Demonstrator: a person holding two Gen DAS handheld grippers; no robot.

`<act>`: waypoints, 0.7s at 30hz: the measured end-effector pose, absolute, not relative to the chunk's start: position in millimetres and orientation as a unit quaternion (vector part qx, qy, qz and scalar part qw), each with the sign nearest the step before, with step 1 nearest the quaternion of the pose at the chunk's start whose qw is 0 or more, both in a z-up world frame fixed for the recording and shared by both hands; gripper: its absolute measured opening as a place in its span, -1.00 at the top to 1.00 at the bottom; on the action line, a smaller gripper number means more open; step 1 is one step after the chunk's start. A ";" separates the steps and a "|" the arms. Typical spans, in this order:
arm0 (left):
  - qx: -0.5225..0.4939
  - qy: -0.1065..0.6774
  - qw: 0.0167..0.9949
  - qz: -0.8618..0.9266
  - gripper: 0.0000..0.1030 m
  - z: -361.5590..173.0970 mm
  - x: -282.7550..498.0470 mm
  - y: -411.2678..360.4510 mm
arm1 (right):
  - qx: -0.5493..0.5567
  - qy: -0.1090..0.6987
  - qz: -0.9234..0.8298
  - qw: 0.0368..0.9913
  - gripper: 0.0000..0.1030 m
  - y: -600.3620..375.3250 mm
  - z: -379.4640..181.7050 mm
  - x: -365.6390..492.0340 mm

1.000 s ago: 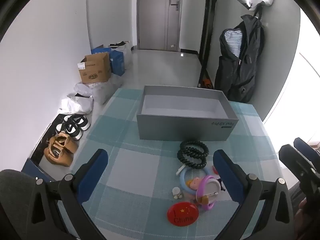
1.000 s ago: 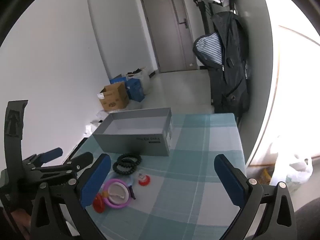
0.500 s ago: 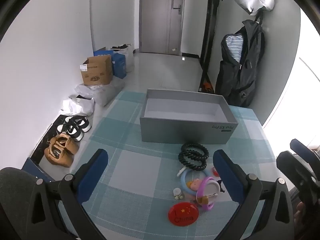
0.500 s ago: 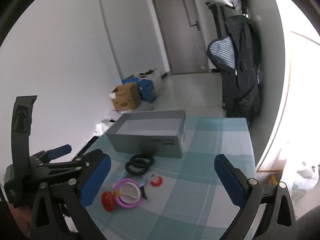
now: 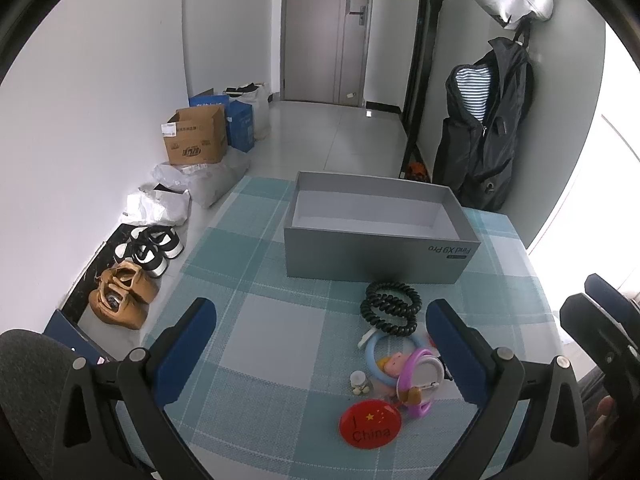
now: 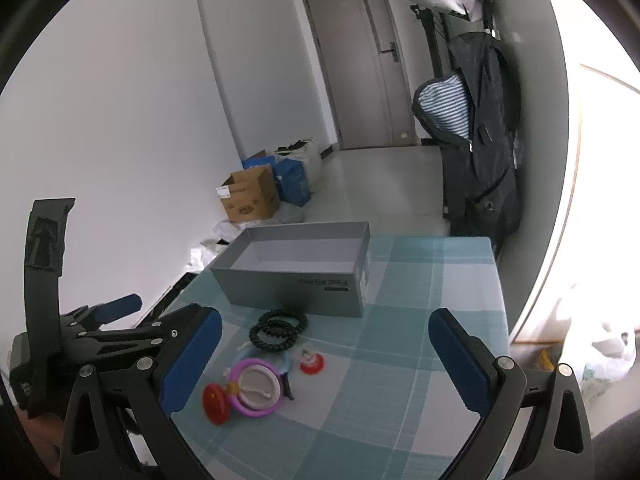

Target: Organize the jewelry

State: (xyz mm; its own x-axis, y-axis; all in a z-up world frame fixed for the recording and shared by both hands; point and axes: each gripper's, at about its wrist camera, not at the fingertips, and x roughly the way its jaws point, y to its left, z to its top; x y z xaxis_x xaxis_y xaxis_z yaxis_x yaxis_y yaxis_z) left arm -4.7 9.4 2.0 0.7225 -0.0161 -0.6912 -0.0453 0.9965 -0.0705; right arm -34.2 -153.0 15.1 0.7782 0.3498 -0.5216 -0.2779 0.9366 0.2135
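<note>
- Left gripper (image 5: pixel 320 344) — jaws spread wide, holding nothing, hovering above the checked tablecloth (image 5: pixel 256 320) clear of every item.
- Right gripper (image 6: pixel 324 352) — equally wide open and empty, also above the cloth.
- One grey open box (image 5: pixel 376 256), nothing visible inside, at the far side of the table.
- Two black spiral hair ties (image 5: pixel 390 308), overlapping, just in front of the box.
- One blue ring (image 5: pixel 374 360) and one purple ring (image 5: pixel 416 380), touching in a small pile.
- One red round badge (image 5: pixel 370 424), nearest the camera.
</note>
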 end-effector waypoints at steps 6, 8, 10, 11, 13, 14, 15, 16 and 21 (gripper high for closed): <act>-0.042 0.375 0.926 0.004 -0.98 0.5 -3.9 9.1 | 0.062 0.288 0.164 0.941 -1.00 -151.6 14.3 -34.3; -0.040 0.376 0.926 0.004 -0.98 -0.2 -4.4 9.0 | 0.064 0.289 0.161 0.942 -1.00 -152.3 13.6 -33.8; -0.041 0.376 0.926 0.003 -0.98 -0.5 -4.9 8.5 | 0.065 0.290 0.159 0.941 -1.00 -152.9 13.2 -32.8; -0.041 0.376 0.926 0.003 -0.98 -0.6 -5.0 8.4 | 0.064 0.290 0.157 0.942 -1.00 -152.9 13.1 -32.9; -0.040 0.380 0.924 0.001 -0.98 -1.6 -4.7 8.2 | 0.064 0.289 0.156 0.942 -1.00 -153.2 13.4 -33.0; -0.039 0.382 0.923 0.000 -0.98 -2.4 -4.4 7.8 | 0.065 0.287 0.156 0.943 -1.00 -153.4 13.8 -33.5; -0.038 0.383 0.923 0.000 -0.98 -3.2 -4.5 7.4 | 0.064 0.286 0.156 0.943 -1.00 -153.5 14.0 -33.4; -0.039 0.384 0.923 0.000 -0.98 -3.7 -4.7 7.4 | 0.064 0.286 0.154 0.943 -1.00 -153.6 13.8 -33.2; -0.040 0.385 0.922 0.001 -0.98 -3.7 -5.4 7.7 | 0.067 0.288 0.154 0.943 -1.00 -154.1 12.9 -32.8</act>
State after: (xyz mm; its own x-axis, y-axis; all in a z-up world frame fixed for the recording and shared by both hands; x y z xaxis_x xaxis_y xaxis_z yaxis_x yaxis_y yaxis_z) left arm -5.4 7.7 -3.7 0.7039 -0.0298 -0.7097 -0.0322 0.9967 -0.0739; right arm -32.8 -154.1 12.9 0.7862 0.3295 -0.5228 -0.2527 0.9434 0.2146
